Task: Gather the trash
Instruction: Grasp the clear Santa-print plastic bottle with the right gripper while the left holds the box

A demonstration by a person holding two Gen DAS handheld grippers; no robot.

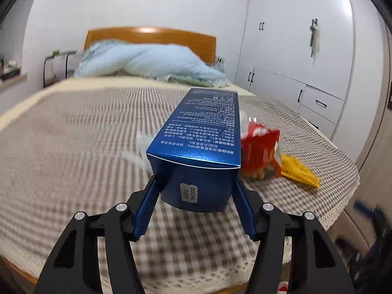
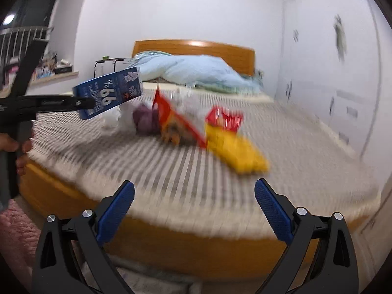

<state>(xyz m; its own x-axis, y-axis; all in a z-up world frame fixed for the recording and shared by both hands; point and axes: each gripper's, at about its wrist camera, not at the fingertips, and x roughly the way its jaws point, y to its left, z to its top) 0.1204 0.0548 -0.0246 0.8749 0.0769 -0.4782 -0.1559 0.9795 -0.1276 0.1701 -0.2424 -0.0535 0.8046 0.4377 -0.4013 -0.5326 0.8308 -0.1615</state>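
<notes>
A long blue carton (image 1: 196,134) hangs above the bed, and my left gripper (image 1: 196,191) is shut on its near end, one pad on each side. In the right wrist view the same carton (image 2: 110,93) shows in the air at the left, in the left gripper (image 2: 83,103). My right gripper (image 2: 194,183) stands open and empty before the bed's near edge. On the cover lie a red snack bag (image 2: 176,120), a small red wrapper (image 2: 225,120), a yellow wrapper (image 2: 235,152), a purple lump (image 2: 145,120) and crumpled white tissue (image 2: 114,120).
The bed (image 1: 61,147) has a checked cover, a wooden headboard (image 1: 149,36) and a light-blue quilt (image 1: 152,61) at the far end. White wardrobes (image 1: 306,49) line the right wall. A person's hand (image 2: 14,147) grips the left tool. A pink rug (image 2: 17,232) lies below it.
</notes>
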